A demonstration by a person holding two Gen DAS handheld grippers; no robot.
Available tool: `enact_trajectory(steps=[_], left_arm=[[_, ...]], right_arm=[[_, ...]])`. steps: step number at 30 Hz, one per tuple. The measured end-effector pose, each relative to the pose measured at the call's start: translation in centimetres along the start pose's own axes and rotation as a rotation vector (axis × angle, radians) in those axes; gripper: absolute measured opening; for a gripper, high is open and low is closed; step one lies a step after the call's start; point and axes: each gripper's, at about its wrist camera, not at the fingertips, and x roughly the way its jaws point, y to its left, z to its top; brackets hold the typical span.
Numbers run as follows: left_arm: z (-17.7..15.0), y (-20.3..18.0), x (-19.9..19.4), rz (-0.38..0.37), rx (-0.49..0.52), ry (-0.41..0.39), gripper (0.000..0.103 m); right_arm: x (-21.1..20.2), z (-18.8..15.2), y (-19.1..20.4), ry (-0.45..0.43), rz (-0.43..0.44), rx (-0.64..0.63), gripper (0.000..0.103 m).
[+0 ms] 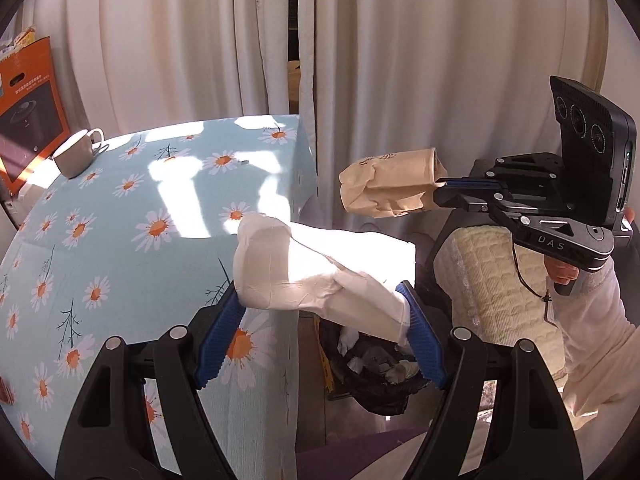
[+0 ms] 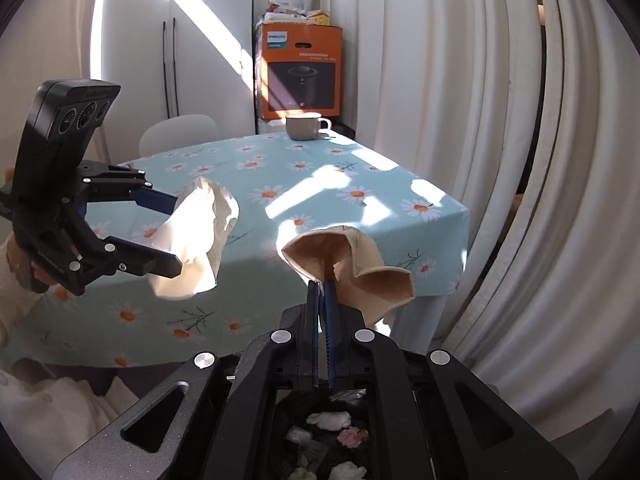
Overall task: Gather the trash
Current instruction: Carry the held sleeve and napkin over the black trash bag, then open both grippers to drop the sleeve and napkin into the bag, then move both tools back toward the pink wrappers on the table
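Note:
My left gripper (image 1: 320,316) has its jaws spread wide, and a crumpled white tissue (image 1: 320,272) lies across the blue pads just above a black-lined trash bin (image 1: 376,368). The left gripper also shows in the right wrist view (image 2: 172,236) with the white tissue (image 2: 196,240) between its fingers. My right gripper (image 2: 323,284) is shut on a crushed brown paper cup (image 2: 352,264), held beside the table corner. The right gripper also shows in the left wrist view (image 1: 440,188) with the brown paper cup (image 1: 392,188). The bin (image 2: 320,436) holds several scraps.
A table with a blue daisy tablecloth (image 1: 120,216) carries a beige mug (image 1: 76,152), which also shows in the right wrist view (image 2: 306,125). An orange Philips box (image 2: 300,76) stands behind it. White curtains (image 1: 420,60) hang close by. A cushioned chair (image 1: 492,280) stands next to the bin.

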Motion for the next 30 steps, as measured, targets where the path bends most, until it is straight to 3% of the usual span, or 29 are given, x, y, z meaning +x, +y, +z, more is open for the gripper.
enact_trajectory(steps=[9,12,13,14,16,20,23,27,30], left_arm=[[0.9,-5.2,4.8,-0.055,0.175,0.091,0.076],[1.0,-6.0,6.3,-0.068,0.196,0.111,0.085],[0.9,-6.2,6.5,-0.054,0.198,0.099,0.096],[0.9,-6.2,6.6,-0.047,0.197,0.087,0.097],[0.8,-6.1,6.8,-0.074,0.182,0.090,0.097],[0.8,-5.4,6.2,-0.064,0.138,0.054,0.097],[1.0,-4.5,5.5,-0.057,0.089,0.034,0.097],[1.1,-3.3,4.2,0.026,0.005,-0.017,0.097],[1.0,-2.0,2.8,0.111,-0.065,-0.055,0.097]], right_arm=[[-1.4,-4.3,-1.5,0.095,-0.070,0.016,0.004],[-1.2,-5.7,-2.1,0.127,-0.080,0.038,0.006],[-1.0,-6.0,-2.4,0.130,-0.090,0.046,0.016],[-0.9,-6.3,-2.7,0.131,-0.107,0.055,0.042],[-1.0,-6.8,-3.4,0.115,-0.146,0.081,0.078],[-0.6,-6.9,-4.5,0.093,-0.164,0.117,0.088],[0.0,-6.4,-4.5,0.084,-0.196,0.112,0.088],[1.0,-4.9,-4.0,0.057,-0.185,0.104,0.090],[1.1,-3.6,-4.0,0.011,-0.240,0.130,0.090]])
